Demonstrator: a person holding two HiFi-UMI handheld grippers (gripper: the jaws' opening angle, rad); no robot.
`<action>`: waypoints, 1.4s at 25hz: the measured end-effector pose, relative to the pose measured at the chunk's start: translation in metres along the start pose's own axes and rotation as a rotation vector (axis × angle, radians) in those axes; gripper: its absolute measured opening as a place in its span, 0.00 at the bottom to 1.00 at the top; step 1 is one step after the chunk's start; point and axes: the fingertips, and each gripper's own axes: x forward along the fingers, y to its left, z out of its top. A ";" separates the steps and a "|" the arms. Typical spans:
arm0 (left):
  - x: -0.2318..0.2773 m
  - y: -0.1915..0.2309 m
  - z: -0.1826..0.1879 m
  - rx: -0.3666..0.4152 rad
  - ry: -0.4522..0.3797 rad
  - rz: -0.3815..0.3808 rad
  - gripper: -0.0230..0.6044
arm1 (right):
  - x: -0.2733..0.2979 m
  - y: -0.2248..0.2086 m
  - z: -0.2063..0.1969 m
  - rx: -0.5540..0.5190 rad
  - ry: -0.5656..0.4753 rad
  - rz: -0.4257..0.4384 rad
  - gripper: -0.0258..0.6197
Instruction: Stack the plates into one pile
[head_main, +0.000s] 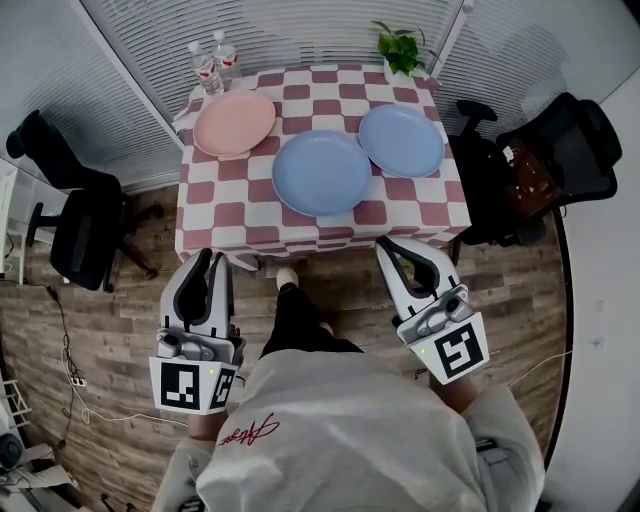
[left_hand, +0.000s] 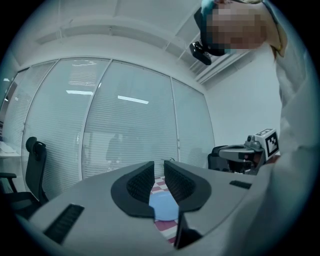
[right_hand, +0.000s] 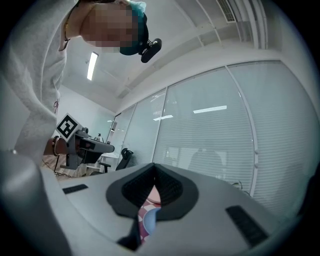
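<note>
Three plates lie apart in a loose row on the counter (head_main: 215, 215), which is draped in a red-and-white checked cloth (head_main: 430, 205): a pink plate (head_main: 234, 123) toward the back left, a middle blue plate (head_main: 322, 172) nearer the person, and a right blue plate (head_main: 401, 140) just beside it, so close that I cannot tell whether their rims touch. None sits on another, so stacking has not begun. Both claws hang short of the counter's near edge, over the wooden floor and well clear of every plate. The left claw (head_main: 212, 262) has its jaws a narrow slit apart with nothing between them; the right claw (head_main: 390, 245) has its jaws pressed together and empty. Two water bottles (head_main: 212, 62) and a potted plant (head_main: 402, 48) stand along the far edge, behind the plates. The plates look stiff, shallow and smooth, probably light but slick, and whether they would chip cannot be told, so gentle setting-down seems wise. The raised rim is likely the only place to pinch, best at the edge nearest the person, with one jaw slid under the lip. The cloth may drag or bunch beneath a plate that is pushed rather than lifted.
</note>
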 end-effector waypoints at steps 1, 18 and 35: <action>0.004 0.003 0.000 0.000 -0.003 -0.002 0.15 | 0.004 -0.001 -0.001 0.007 -0.001 0.003 0.06; 0.093 0.077 -0.004 0.000 -0.010 -0.025 0.15 | 0.114 -0.034 -0.015 0.012 -0.015 0.019 0.06; 0.183 0.148 -0.010 0.001 0.004 -0.059 0.15 | 0.209 -0.080 -0.039 0.019 0.019 -0.018 0.06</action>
